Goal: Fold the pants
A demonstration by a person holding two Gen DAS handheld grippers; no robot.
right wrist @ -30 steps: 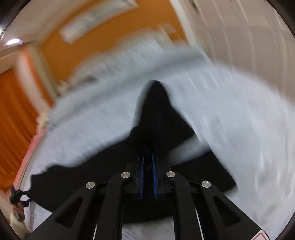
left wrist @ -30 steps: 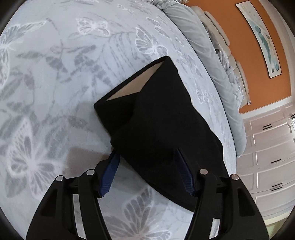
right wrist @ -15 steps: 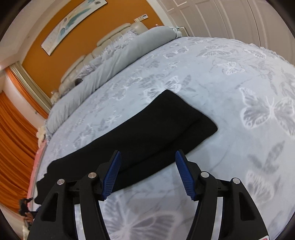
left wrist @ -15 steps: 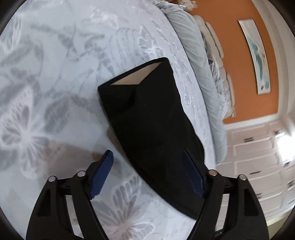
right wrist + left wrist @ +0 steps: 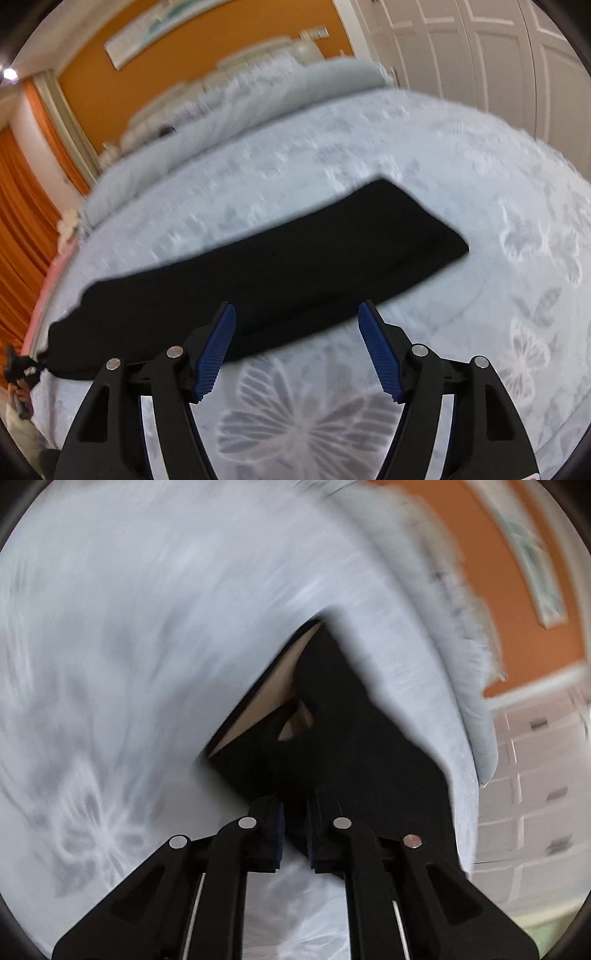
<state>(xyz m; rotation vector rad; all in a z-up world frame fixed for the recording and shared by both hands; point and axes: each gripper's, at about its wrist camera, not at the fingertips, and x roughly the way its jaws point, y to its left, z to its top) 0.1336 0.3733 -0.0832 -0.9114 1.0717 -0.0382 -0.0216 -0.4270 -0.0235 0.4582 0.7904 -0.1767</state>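
Pants [image 5: 266, 266], black, lie as a long folded strip across the butterfly-print bedspread [image 5: 480, 177]. Left gripper [image 5: 294, 830] is pinched closed on the cloth's near edge; tan lining shows. Right gripper [image 5: 297, 354] hovers wide open, empty, just beside the strip.

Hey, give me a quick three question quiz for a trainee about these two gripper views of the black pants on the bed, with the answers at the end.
1. True or false: the right gripper is clamped on the black pants.
2. Multiple choice: what is the left gripper doing? A) hanging open above the bedspread B) shut on the pants' cloth C) pinching a pillow
3. Fill in: the bedspread under the pants is printed with pale ______.

Key
1. False. Its jaws stand wide apart, with the pants lying flat beyond the blue pads.
2. B. The jaws are nearly together with black cloth between them.
3. butterflies
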